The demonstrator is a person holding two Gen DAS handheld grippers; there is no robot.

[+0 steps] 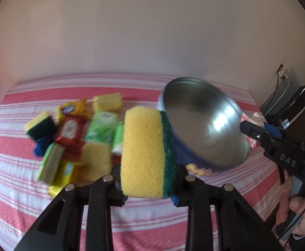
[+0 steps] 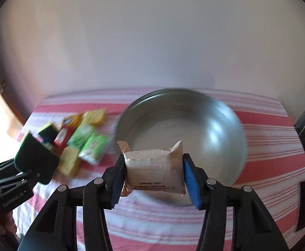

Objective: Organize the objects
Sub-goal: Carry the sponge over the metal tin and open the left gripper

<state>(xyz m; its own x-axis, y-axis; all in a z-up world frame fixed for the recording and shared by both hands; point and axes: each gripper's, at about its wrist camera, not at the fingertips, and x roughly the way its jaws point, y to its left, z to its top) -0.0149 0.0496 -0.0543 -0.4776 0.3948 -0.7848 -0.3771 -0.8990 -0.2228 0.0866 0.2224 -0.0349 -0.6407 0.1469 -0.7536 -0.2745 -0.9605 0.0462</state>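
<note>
My left gripper (image 1: 148,179) is shut on a yellow sponge with a green scouring side (image 1: 146,152), held above the striped bed. My right gripper (image 2: 152,179) is shut on a beige snack packet (image 2: 154,169), held just in front of a round metal tin (image 2: 181,129). The tin shows in the left wrist view (image 1: 204,121) to the right of the sponge. A pile of sponges and snack packets (image 1: 73,133) lies to the left; it also shows in the right wrist view (image 2: 79,142). The left gripper with its sponge appears at the far left of the right wrist view (image 2: 35,159).
A red and white striped bedspread (image 2: 278,150) covers the surface, with a plain wall behind it. Dark furniture and cables (image 1: 286,106) stand off the right edge. The right gripper's body (image 1: 278,146) reaches in by the tin.
</note>
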